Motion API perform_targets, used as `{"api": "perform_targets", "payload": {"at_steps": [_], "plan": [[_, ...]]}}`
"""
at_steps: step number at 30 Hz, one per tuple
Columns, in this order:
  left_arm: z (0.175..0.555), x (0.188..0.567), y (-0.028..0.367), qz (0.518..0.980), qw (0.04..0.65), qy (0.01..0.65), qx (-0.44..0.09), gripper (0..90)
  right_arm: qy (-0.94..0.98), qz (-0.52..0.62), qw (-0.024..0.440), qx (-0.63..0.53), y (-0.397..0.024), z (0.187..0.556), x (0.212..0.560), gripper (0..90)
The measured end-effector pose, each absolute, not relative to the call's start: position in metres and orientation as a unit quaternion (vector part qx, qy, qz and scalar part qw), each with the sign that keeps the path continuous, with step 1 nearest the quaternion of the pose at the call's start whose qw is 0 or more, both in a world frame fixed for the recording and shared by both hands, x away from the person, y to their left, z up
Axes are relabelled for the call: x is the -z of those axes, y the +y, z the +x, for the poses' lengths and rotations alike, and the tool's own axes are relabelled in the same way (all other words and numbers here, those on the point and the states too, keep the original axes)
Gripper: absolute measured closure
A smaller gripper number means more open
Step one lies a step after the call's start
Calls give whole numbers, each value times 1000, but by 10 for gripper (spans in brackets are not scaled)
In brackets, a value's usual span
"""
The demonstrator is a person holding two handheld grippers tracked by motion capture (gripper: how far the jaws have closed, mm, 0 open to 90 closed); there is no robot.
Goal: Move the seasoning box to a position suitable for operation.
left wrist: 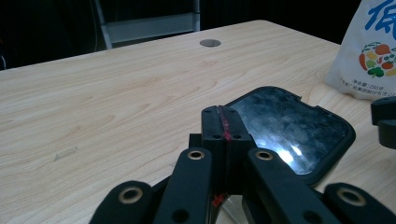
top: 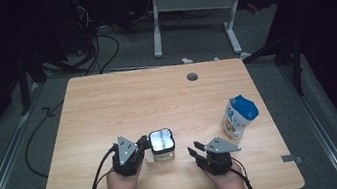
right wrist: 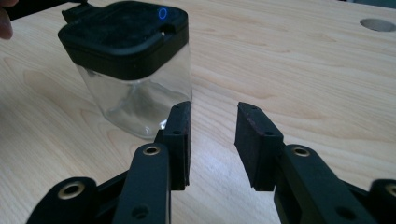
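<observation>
Left tongs (top: 144, 143) closed together, touching the black lid of the glass jar (top: 162, 146) near the tabletop's (top: 122, 101) front edge; right tongs (top: 196, 152) apart, empty. Jar judged rigid, breakable, slippery: grip the lid's flat sides.

A white pouch with a blue top (top: 238, 117) stands upright on the wooden table (top: 122, 101), out toward three o'clock near the right edge; its print, possibly fruit, is too small to read. A round grey hole (top: 192, 77) sits at twelve o'clock. Beyond the table, at twelve, a white desk frame (top: 191, 7) stands on the grey floor (top: 22, 146), with black cables (top: 99, 49) at eleven.
</observation>
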State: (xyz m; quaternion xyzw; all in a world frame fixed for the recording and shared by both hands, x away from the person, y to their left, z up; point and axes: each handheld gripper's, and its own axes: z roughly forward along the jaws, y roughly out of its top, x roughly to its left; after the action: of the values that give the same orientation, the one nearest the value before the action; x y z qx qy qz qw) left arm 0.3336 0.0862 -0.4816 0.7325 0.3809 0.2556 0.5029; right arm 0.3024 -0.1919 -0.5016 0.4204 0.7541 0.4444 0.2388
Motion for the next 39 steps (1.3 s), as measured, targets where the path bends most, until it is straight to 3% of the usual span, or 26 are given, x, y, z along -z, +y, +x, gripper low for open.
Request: {"api": "perform_targets", "payload": {"at_steps": [6, 11, 12, 39], "plan": [[331, 482, 88, 730, 504, 388, -251, 839, 756, 416, 236, -447, -183, 309, 500, 679], [327, 482, 86, 730, 499, 385, -264, 852, 758, 411, 239, -447, -178, 311, 498, 696], [328, 482, 86, 731, 499, 385, -263, 899, 757, 411, 239, -449, -177, 312, 497, 700], [327, 484, 83, 734, 492, 371, -284, 900, 756, 396, 262, -450, -161, 319, 488, 887]]}}
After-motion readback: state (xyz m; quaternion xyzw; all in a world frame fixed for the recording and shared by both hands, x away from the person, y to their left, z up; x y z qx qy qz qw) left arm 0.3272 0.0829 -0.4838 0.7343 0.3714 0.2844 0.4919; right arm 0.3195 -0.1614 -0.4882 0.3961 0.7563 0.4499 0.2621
